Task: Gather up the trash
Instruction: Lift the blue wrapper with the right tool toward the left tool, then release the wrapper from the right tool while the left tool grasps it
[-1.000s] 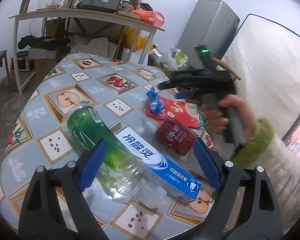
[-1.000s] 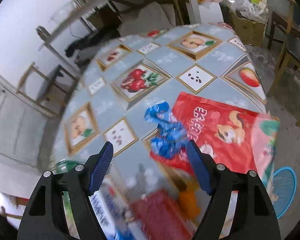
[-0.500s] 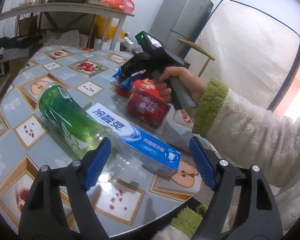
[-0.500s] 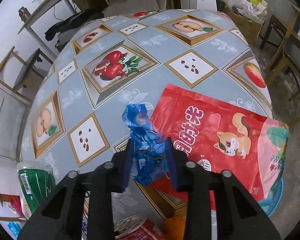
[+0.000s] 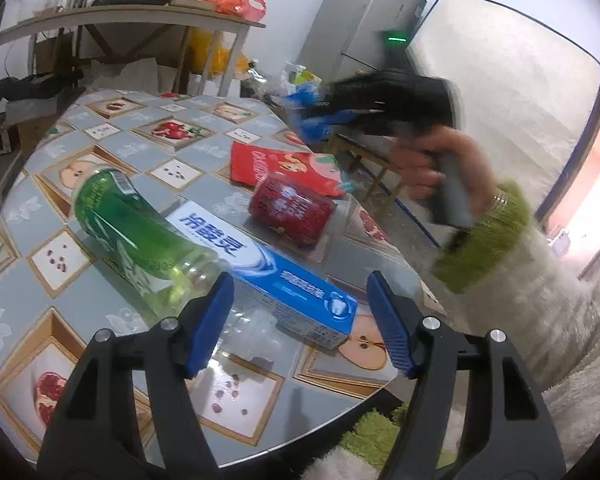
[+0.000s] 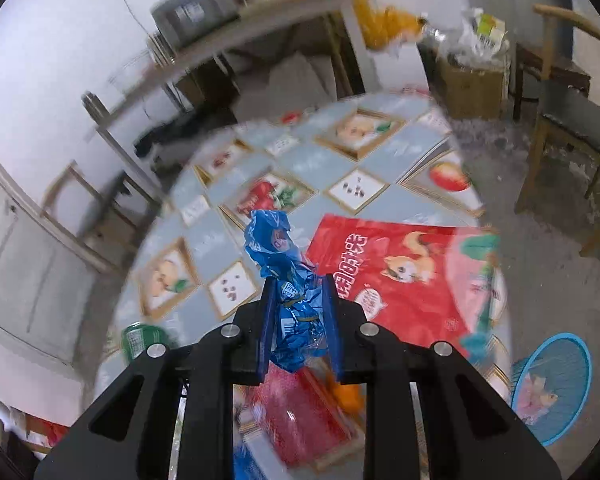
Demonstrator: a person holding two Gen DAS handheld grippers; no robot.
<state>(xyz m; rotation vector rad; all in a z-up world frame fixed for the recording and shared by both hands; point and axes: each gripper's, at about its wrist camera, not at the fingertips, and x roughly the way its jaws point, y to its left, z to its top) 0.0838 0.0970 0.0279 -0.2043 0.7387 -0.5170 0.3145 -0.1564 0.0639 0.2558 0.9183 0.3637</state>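
On the fruit-patterned table (image 5: 204, 152) lie a green plastic bottle (image 5: 128, 220), a blue toothpaste box (image 5: 260, 264), a red can (image 5: 292, 208) and a red snack bag (image 5: 276, 162). My left gripper (image 5: 300, 320) hovers low over the table's near edge. Its jaws are closing, with the bottle's clear neck and the box's end between them, and the pads press on neither. My right gripper (image 6: 299, 284) is shut on a crumpled blue wrapper (image 6: 272, 240) and still squeezing. It holds the wrapper above the snack bag (image 6: 400, 272). The left wrist view shows that gripper (image 5: 320, 116) blurred, off the table's far right.
A blue mesh basket (image 6: 552, 388) stands on the floor right of the table. A wooden chair (image 6: 572, 120) and a cardboard box of rubbish (image 6: 476, 80) sit beyond it. A cluttered shelf (image 5: 120, 12) and a grey fridge (image 5: 364, 20) line the back wall.
My right gripper closed on the blue wrapper and lifted it off the table, up and to the right. My left gripper's jaws narrowed around the bottle neck and the box end.
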